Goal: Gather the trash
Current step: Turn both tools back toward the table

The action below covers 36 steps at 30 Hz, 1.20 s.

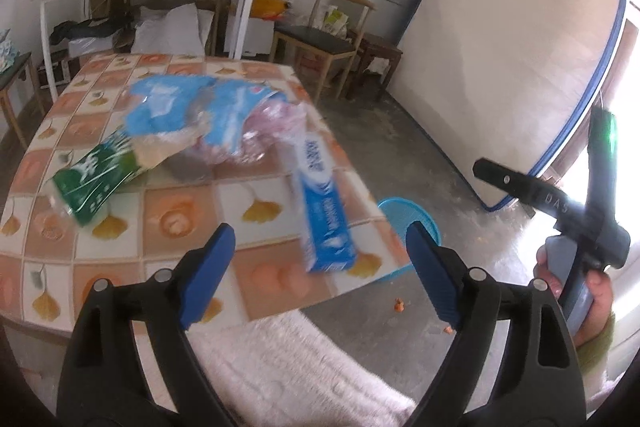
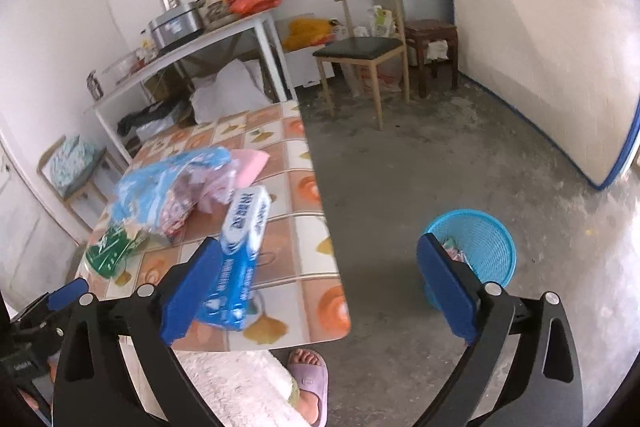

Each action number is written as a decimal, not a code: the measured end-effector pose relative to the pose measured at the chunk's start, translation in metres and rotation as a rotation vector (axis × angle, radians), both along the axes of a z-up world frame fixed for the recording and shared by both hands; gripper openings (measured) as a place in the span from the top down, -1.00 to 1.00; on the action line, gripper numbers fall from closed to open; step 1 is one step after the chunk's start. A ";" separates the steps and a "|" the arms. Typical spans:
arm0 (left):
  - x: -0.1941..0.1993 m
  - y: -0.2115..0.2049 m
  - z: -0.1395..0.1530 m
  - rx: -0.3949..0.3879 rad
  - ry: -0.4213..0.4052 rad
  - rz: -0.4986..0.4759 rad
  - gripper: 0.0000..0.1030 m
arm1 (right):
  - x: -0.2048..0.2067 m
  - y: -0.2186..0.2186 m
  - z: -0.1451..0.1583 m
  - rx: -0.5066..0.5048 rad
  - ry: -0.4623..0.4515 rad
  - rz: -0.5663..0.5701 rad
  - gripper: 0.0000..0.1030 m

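Left gripper (image 1: 320,263) gapes empty above blue carton (image 1: 325,211); right gripper (image 2: 320,283) likewise.

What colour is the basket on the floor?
Light blue mesh basket; best seen in the right wrist view.

Tiled table (image 1: 256,187) bears blue box (image 1: 326,211), green carton (image 1: 96,183), crumpled wrappers (image 1: 208,111).

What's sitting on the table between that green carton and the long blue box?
Only bare tablecloth lies directly between the green carton and the blue box, as the left wrist view shows. The crumpled plastic bags sit behind that gap.
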<state>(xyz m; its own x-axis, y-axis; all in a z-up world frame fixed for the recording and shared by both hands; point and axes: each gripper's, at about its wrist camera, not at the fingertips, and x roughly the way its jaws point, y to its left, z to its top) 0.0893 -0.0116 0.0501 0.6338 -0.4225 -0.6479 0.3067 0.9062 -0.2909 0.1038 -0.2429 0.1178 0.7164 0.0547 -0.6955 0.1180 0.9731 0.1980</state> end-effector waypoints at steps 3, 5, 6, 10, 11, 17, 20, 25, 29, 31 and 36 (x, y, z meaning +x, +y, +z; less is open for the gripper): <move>-0.004 0.016 -0.009 0.006 0.023 0.010 -0.68 | 0.001 0.026 -0.001 -0.065 0.026 0.013 -0.87; -0.007 0.026 -0.014 0.003 0.032 0.035 -0.70 | 0.003 0.050 -0.002 -0.155 0.045 0.015 -0.87; -0.008 0.029 -0.016 0.005 0.035 0.048 -0.75 | 0.005 0.060 -0.004 -0.197 0.056 0.024 -0.87; -0.007 0.047 -0.025 0.040 0.050 0.099 -0.81 | 0.009 0.086 -0.008 -0.297 0.071 0.049 -0.87; -0.005 0.050 -0.026 0.045 0.054 0.105 -0.82 | 0.012 0.093 -0.008 -0.328 0.066 0.057 -0.87; 0.009 0.069 -0.037 0.012 0.087 0.140 -0.83 | 0.027 0.104 -0.012 -0.372 0.047 0.117 -0.87; 0.017 0.072 -0.041 0.024 0.102 0.146 -0.83 | 0.035 0.100 -0.013 -0.329 0.031 0.119 -0.87; 0.025 0.073 -0.040 0.031 0.058 0.120 -0.83 | 0.044 0.092 -0.005 -0.294 -0.052 0.101 -0.87; 0.034 0.075 -0.040 -0.020 0.046 0.098 -0.83 | 0.057 0.093 -0.002 -0.292 -0.074 0.135 -0.87; 0.038 0.075 -0.039 -0.039 0.032 0.085 -0.83 | 0.064 0.098 0.001 -0.320 -0.084 0.153 -0.87; 0.045 0.082 -0.036 -0.074 -0.027 0.079 -0.83 | 0.075 0.114 0.005 -0.360 -0.100 0.216 -0.87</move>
<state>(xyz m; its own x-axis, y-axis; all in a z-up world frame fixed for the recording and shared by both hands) 0.1339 0.0708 0.0144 0.6840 -0.4164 -0.5990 0.2439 0.9044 -0.3502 0.1786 -0.1289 0.1224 0.7801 -0.0227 -0.6252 -0.0987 0.9823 -0.1589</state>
